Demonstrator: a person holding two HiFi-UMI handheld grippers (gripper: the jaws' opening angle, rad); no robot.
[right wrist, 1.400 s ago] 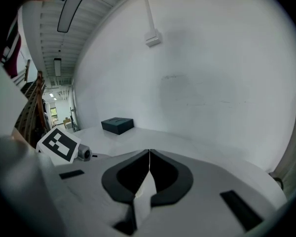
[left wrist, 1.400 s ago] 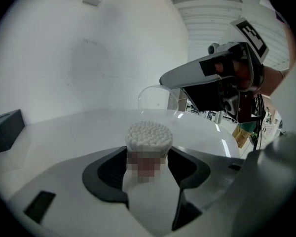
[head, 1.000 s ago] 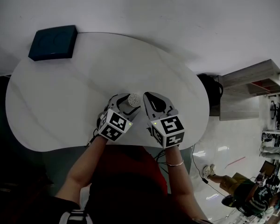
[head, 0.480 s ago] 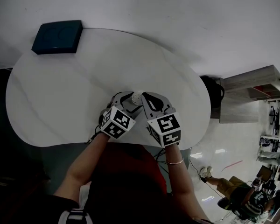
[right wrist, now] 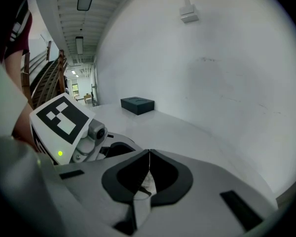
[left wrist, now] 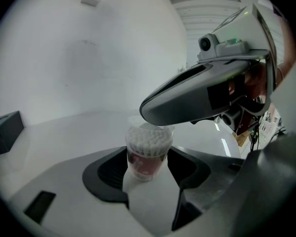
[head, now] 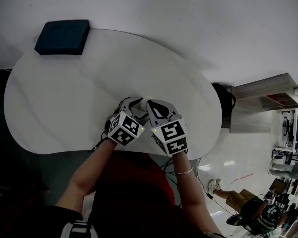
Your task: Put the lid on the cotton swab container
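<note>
My left gripper [left wrist: 148,164] is shut on the cotton swab container [left wrist: 147,151], a clear cup packed with white swabs and carrying a red label. It stands upright between the dark pads. A thin clear lid [left wrist: 161,128] shows at the cup's top rim, right under the tip of my right gripper [left wrist: 144,110]. In the right gripper view, the right gripper [right wrist: 149,154] has its jaws pressed together with a pale sliver low in the gap. In the head view both grippers [head: 139,104] [head: 149,103] meet near the table's front edge and hide the cup.
A dark blue box [head: 63,36] lies at the far left of the white oval table [head: 64,98]; it also shows in the right gripper view [right wrist: 137,104]. A shelf unit [head: 268,103] stands off the table's right side. People are on the floor at lower right.
The right gripper has slid left over the container's top, covering the swabs that showed a second ago. The left gripper has hardly moved.
</note>
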